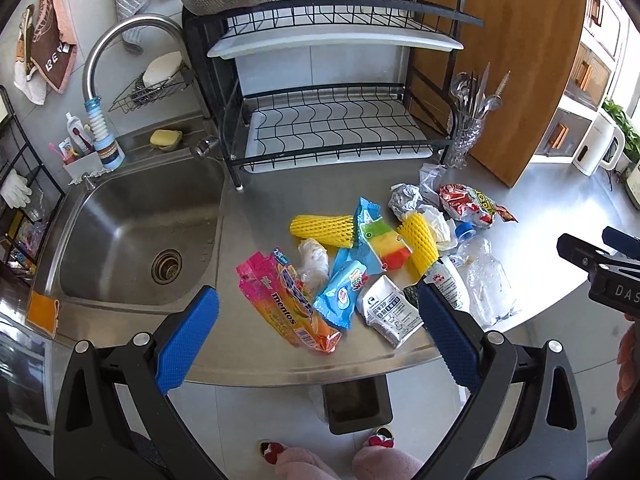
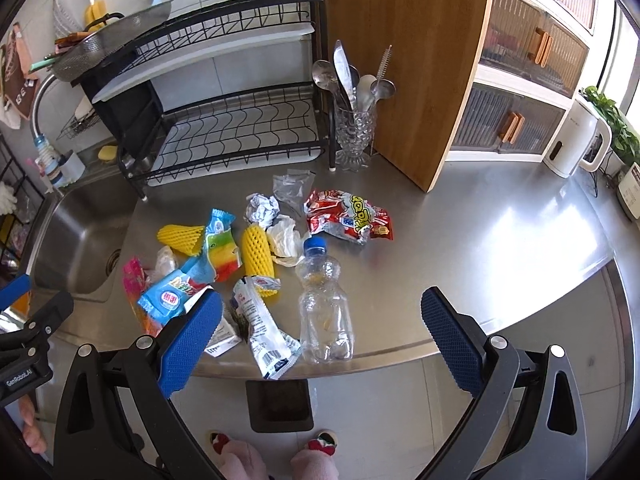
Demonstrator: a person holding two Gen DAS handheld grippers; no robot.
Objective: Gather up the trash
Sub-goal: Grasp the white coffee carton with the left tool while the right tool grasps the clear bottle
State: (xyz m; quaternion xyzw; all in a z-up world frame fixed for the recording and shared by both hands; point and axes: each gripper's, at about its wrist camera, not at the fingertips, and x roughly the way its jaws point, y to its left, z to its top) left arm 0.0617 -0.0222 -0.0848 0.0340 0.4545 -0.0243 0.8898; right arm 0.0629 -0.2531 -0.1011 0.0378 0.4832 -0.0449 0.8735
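Observation:
Trash lies scattered on the steel counter (image 2: pixel 500 240): a pink-orange Mentos wrapper (image 1: pixel 286 304), blue wrappers (image 1: pixel 340 296), a rainbow ice-pop wrapper (image 1: pixel 384 242), two yellow foam nets (image 1: pixel 322 230) (image 2: pixel 258 258), a white pouch (image 2: pixel 262 332), a clear bottle (image 2: pixel 326 308) with a blue cap, a red snack bag (image 2: pixel 348 216) and crumpled foil (image 2: pixel 262 208). My left gripper (image 1: pixel 318 336) hangs open above the counter's front edge, over the wrappers. My right gripper (image 2: pixel 320 336) is open too, above the bottle. A dark bin (image 2: pixel 280 406) stands on the floor below the counter edge.
A sink (image 1: pixel 136 240) with a tap (image 1: pixel 100 80) lies to the left. A black dish rack (image 1: pixel 332 120), a glass cutlery holder (image 2: pixel 354 128) and a wooden board (image 2: pixel 416 68) stand behind the trash. A white kettle (image 2: pixel 576 140) is far right. A person's slippered feet (image 2: pixel 272 452) flank the bin.

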